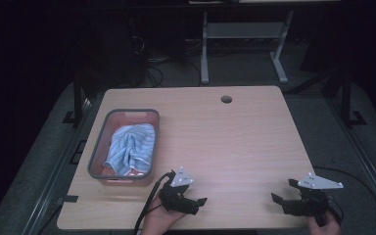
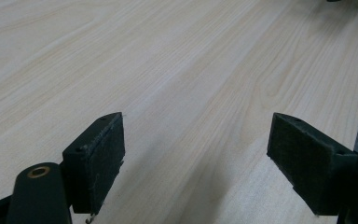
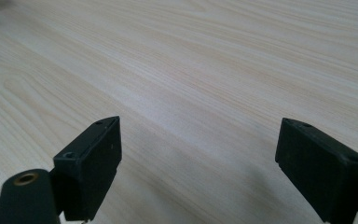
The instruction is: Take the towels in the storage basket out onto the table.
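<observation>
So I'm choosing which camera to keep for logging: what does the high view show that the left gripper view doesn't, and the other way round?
High view alone: the grey-rimmed rectangular bin holding a crumpled blue-and-white striped cloth, the round cable hole, the right gripper, both hands and the floor around.

Left gripper view alone: a close look along the left gripper, its two black padded jaws wide apart with nothing between them, and the fine wood grain.

Both share: the light wooden table top and the left gripper itself.
</observation>
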`<act>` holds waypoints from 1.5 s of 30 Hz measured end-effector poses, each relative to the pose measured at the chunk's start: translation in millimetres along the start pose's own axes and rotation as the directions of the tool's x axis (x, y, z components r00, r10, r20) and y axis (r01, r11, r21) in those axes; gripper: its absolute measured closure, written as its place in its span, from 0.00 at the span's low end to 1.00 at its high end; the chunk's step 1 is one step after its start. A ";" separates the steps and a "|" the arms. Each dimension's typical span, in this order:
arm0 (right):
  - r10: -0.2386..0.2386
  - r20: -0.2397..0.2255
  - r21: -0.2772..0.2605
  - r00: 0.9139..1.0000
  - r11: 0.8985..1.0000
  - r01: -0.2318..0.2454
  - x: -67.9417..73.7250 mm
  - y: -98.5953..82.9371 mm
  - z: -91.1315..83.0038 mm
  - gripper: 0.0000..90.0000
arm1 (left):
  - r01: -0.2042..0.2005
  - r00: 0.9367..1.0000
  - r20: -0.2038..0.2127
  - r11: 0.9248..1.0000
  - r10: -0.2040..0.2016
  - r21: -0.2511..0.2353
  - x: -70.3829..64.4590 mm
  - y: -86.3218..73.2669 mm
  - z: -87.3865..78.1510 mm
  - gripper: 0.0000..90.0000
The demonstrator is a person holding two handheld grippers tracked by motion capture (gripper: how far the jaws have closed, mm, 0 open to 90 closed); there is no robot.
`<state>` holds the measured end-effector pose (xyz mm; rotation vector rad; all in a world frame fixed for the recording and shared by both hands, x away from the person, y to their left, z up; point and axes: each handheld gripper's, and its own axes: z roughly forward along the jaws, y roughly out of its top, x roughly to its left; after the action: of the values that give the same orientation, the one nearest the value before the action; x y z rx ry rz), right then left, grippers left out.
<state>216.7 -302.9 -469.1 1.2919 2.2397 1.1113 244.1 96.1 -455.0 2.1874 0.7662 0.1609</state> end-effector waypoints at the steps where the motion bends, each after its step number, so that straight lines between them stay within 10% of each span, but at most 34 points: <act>1: 0.000 -0.001 0.001 1.000 1.000 0.000 -0.4 -0.1 0.2 0.15 | 0.009 1.000 0.004 1.000 -0.009 -0.005 0.0 -0.3 0.0 0.21; 45: -0.043 0.010 -0.010 0.999 0.999 0.043 13.4 8.4 -0.5 0.15 | 0.018 0.999 0.028 0.999 -0.017 -0.034 14.2 25.6 -12.8 0.21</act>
<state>214.2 -289.5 -461.1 1.2360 2.2411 1.0982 263.2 99.8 -429.6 2.1458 0.7615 0.1332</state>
